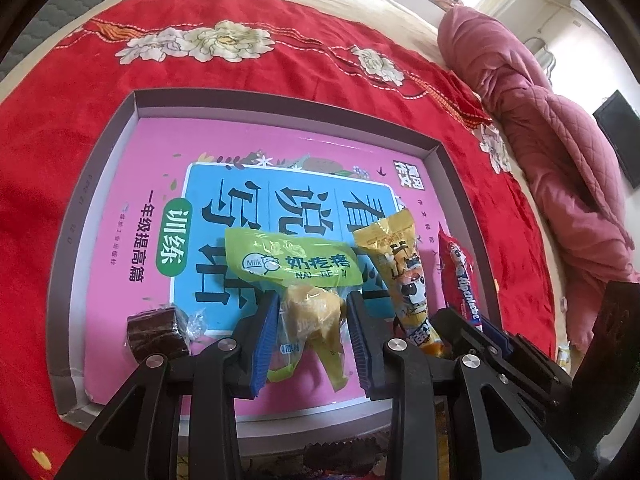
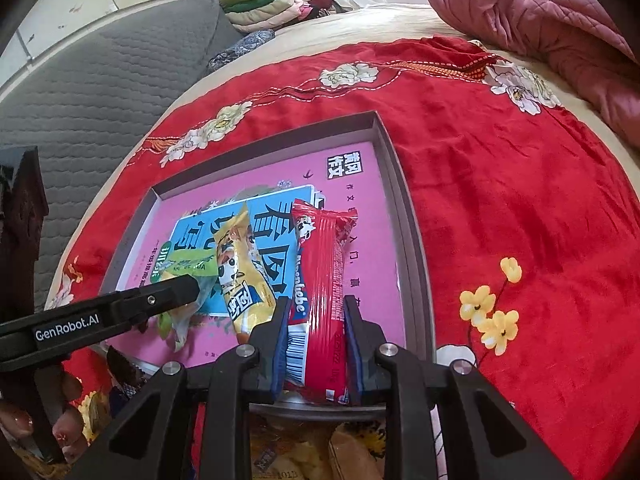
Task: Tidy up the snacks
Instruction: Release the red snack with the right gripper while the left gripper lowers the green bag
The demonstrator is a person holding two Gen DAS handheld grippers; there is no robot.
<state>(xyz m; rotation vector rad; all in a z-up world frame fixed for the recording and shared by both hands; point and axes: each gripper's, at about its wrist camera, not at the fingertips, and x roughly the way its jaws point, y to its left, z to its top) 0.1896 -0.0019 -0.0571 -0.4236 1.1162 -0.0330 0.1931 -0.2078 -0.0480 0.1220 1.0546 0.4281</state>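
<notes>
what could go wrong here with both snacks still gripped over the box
1. The left gripper holds the green candy bag by its crinkly wrapper, so it may slip or tear.
2. The right gripper and its red candy pack sit close to the yellow packet, which could get nudged on release.

A red floral bedspread (image 1: pixel 80 92) lies beside a crumpled pink quilt (image 1: pixel 560 152).

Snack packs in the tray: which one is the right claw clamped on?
The red Alpenliebe stick, rightmost pack; the right claw pinches its near end.
</notes>
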